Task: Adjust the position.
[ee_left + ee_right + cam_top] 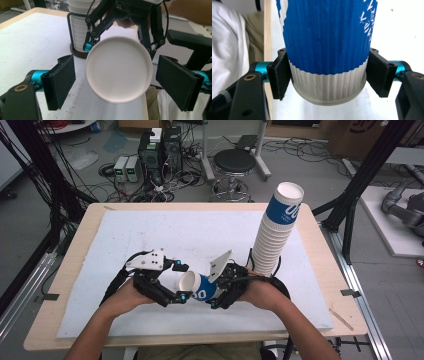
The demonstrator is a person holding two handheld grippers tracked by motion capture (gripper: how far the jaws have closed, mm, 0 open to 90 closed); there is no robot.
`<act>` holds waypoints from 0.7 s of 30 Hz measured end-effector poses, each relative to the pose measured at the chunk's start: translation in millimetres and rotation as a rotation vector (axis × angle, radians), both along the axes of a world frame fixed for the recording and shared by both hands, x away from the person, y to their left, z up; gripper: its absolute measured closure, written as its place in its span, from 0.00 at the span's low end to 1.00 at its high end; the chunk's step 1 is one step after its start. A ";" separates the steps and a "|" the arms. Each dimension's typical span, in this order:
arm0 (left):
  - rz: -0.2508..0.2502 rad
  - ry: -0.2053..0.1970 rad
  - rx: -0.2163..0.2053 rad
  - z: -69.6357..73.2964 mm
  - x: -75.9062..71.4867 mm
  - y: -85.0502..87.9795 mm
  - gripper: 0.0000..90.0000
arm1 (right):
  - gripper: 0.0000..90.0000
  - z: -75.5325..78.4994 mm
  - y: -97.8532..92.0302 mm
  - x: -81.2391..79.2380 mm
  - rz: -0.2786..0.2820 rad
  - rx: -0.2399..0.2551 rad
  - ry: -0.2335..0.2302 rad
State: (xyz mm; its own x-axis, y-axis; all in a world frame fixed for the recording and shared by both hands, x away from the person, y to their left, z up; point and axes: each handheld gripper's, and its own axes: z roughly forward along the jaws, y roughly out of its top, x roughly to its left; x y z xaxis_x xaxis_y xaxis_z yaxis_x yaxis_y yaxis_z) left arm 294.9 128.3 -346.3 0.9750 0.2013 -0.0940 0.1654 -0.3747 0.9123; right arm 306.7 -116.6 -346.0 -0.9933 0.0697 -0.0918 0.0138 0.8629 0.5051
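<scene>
While our right gripper (pixel 216 292) has its jaws clamped on the base of the cup (pixel 196 286), held sideways above the table (pixel 75 270) near the stack (pixel 276 232), our left gripper (pixel 112 85) waits, jaws apart beside the rim; we should close gently to avoid crushing.

Left gripper (pixel 181 282): black linkage frame, flat rectangular black pads, teal collars behind each pad, brass-ringed pivots, grey three-cornered plate on top, black cable trailing behind. Right gripper (pixel 212 290): same build (pads faced with fuzzy black lining), black screws beside the pads. Person: bare forearms, white garment behind the right gripper.
</scene>
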 end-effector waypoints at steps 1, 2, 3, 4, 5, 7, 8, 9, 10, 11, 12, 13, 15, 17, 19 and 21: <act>0.000 0.001 0.012 -0.4 0.1 -1.5 0.18 | 0.32 0.7 2.2 0.4 0.004 -0.019 0.000; -0.004 -0.002 0.027 -0.7 0.6 -2.3 0.18 | 0.32 1.3 4.1 0.8 0.005 -0.034 -0.005; -0.007 -0.006 0.046 -1.5 1.1 -4.0 0.18 | 0.32 1.5 5.5 1.0 0.009 -0.041 -0.006; -0.008 -0.003 0.054 -2.4 1.1 -5.4 0.18 | 0.32 1.7 7.7 0.5 0.012 -0.048 -0.006; -0.011 0.001 0.056 -3.4 1.1 -6.4 0.18 | 0.32 1.7 10.8 -0.9 0.017 -0.064 -0.015; -0.022 -0.001 0.071 -4.1 1.7 -7.4 0.19 | 0.32 1.3 12.0 -1.7 0.021 -0.072 -0.018; -0.024 0.002 0.070 -4.4 1.7 -7.7 0.19 | 0.32 1.3 13.3 -3.1 0.018 -0.089 -0.028; -0.031 0.005 0.072 -4.6 1.9 -7.9 0.20 | 0.32 0.6 14.2 -3.4 0.024 -0.094 -0.027; -0.038 0.008 0.074 -4.7 1.9 -7.9 0.22 | 0.32 0.1 15.1 -4.4 0.025 -0.105 -0.024; -0.049 0.004 0.079 -4.9 2.1 -7.9 0.25 | 0.32 -0.5 15.7 -4.7 0.028 -0.105 -0.028; -0.056 0.001 0.085 -5.2 2.2 -7.9 0.28 | 0.32 -0.6 15.8 -5.0 0.026 -0.108 -0.032; -0.060 0.001 0.090 -5.2 2.5 -7.7 0.31 | 0.32 -0.6 15.9 -5.3 0.028 -0.108 -0.028; -0.065 0.010 0.088 -5.3 3.1 -7.1 0.33 | 0.31 -0.1 15.5 -5.9 0.026 -0.105 -0.030; -0.071 0.004 0.094 -4.9 3.4 -6.6 0.33 | 0.31 0.4 14.9 -5.9 0.030 -0.100 -0.036; -0.070 0.011 0.092 -4.6 3.2 -6.5 0.34 | 0.31 0.3 14.0 -5.9 0.033 -0.090 -0.033; -0.075 0.006 0.101 -4.7 3.5 -6.4 0.34 | 0.31 -0.6 13.3 -6.1 0.037 -0.083 -0.027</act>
State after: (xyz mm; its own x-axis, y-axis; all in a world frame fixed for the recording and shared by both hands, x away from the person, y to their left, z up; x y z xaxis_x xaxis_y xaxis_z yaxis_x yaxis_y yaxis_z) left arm 298.4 121.9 -351.0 0.9872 0.1366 -0.0825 0.1385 -0.4765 0.8682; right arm 300.6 -103.3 -346.7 -0.9922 0.0235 -0.1221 -0.0317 0.9016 0.4315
